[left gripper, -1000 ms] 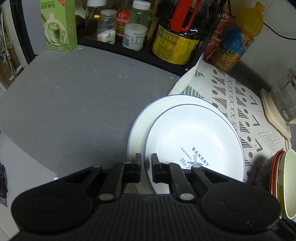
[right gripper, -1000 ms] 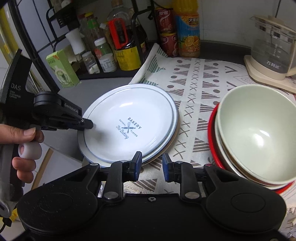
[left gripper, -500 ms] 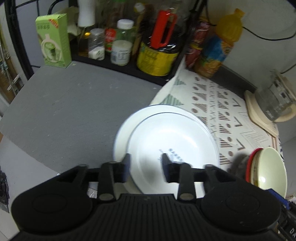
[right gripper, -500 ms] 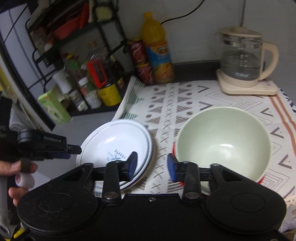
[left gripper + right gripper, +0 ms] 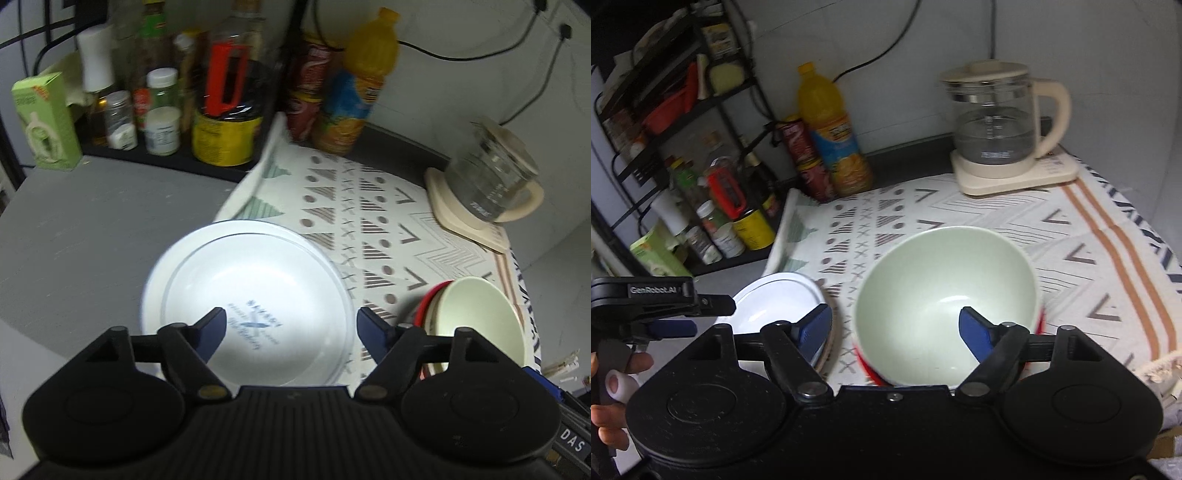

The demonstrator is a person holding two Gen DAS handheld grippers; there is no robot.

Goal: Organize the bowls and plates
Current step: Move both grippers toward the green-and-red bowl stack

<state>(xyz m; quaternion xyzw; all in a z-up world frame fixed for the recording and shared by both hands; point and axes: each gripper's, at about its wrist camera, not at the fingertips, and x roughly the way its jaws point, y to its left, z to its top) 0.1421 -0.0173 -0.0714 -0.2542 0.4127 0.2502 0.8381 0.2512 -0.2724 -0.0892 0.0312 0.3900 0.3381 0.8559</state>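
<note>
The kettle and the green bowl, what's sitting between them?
Nothing: only bare patterned cloth between the kettle and the green bowl, clearest in the right wrist view.

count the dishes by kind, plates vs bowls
white plates: 2, stacked
bowls: at least 3, nested; pale green on top, a red rim lowest, the layers between are hard to separate
total: at least 5

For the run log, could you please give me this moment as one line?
left gripper: open above plates | right gripper: open above bowls | both stacks on the cloth | nothing held
</note>
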